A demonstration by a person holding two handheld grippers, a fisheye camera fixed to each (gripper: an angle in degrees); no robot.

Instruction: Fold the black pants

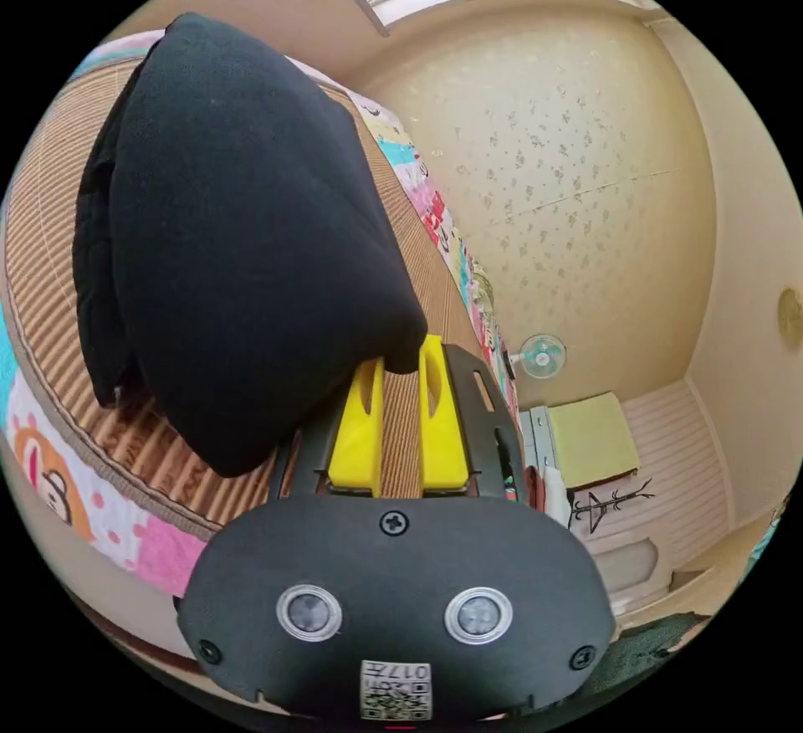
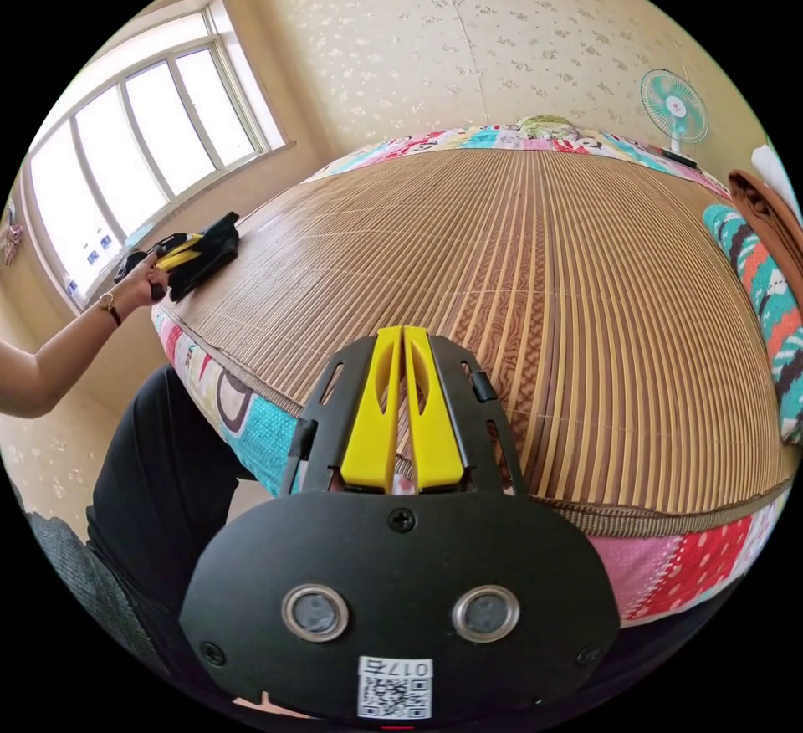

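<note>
In the left gripper view, the black pants (image 1: 242, 239) lie folded into a thick, rounded bundle of several layers on the ribbed bamboo mat (image 1: 50, 264) covering the bed, near its edge. The left claw (image 1: 400, 369) stands narrowly parted, its yellow tips touching the bundle's lower corner without clamping it. In the right gripper view, the right claw (image 2: 400, 337) hangs above the mat, closed and holding nothing.
</note>
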